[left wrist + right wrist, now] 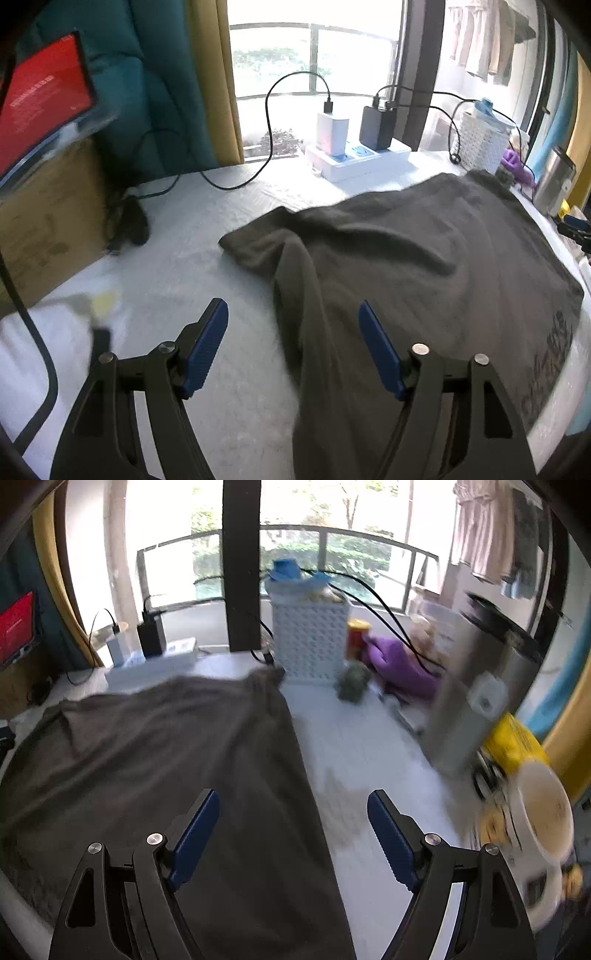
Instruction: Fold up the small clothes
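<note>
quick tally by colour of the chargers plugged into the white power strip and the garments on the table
White charger block on the white power strip: 1
Black charger block: 1
Dark grey cloth garment, spread on the white table: 1
Total: 3

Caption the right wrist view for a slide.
Open right gripper above the edge of a dark grey garment spread on the white table.
</note>
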### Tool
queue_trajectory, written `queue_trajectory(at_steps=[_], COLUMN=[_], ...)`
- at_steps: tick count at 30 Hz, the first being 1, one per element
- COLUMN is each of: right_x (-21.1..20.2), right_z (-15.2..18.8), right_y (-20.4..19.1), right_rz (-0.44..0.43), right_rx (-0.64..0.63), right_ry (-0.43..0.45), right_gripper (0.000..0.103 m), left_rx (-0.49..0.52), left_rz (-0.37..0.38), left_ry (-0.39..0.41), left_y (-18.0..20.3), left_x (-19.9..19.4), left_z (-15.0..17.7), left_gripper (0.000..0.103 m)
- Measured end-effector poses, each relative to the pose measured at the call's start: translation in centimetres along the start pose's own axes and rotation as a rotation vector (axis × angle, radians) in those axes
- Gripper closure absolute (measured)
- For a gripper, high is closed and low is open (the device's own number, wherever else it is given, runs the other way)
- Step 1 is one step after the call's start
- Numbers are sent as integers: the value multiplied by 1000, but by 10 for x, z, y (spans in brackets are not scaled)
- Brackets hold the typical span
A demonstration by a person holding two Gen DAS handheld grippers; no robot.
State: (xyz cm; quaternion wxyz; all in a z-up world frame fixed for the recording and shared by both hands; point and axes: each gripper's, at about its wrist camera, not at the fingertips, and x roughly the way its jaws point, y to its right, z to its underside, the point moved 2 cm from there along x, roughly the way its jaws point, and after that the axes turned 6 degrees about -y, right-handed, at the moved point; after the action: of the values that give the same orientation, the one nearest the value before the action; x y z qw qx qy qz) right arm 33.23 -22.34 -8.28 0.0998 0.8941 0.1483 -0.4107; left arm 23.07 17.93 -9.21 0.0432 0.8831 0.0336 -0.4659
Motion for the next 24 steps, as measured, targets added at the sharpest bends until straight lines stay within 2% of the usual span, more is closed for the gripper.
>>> queue_trajectory(at_steps=[2, 4, 6, 7, 8, 12, 17, 20, 22, 24], right_x=[14, 24, 35, 42, 49, 82, 117, 144, 143, 141], right_z=[-18, -29, -40, -46, -50, -73, -90, -95, -99, -99], right_y=[-1, -5, -9, -13, -17, -39, -61, -51, -40, -34], right_rz=[-19, -34, -65, -86, -107, -197, -259, -189, -203, -139], right_rx=[0, -5, -8, -11, -15, -46, -77, -44, -4, 7], right_ry=[-4, -5, -7, -10, -14, -39, -74, -125, -113, -102], right_gripper=[20, 20, 20, 20, 20, 20, 20, 20, 20, 20], left_rx=[-2, -4, -10, -17, -26, -5, 21, 8, 0, -12], left_rz=[10, 13, 13, 13, 19, 24, -69, -93, -95, -106], left_ry=[-7, -24, -53, -65, -76, -70, -54, -59, -60, -62], left_y=[-4, -7, -13, -16, -20, -22, -23, -28, -30, -31], left_x=[14, 30, 45, 52, 57, 60, 55, 55, 55, 54], left_z=[-10, -19, -25, -27, -28, -29, -29, -28, -27, -27], left_gripper=[30, 36, 59, 64, 77, 90, 93, 93, 92, 88])
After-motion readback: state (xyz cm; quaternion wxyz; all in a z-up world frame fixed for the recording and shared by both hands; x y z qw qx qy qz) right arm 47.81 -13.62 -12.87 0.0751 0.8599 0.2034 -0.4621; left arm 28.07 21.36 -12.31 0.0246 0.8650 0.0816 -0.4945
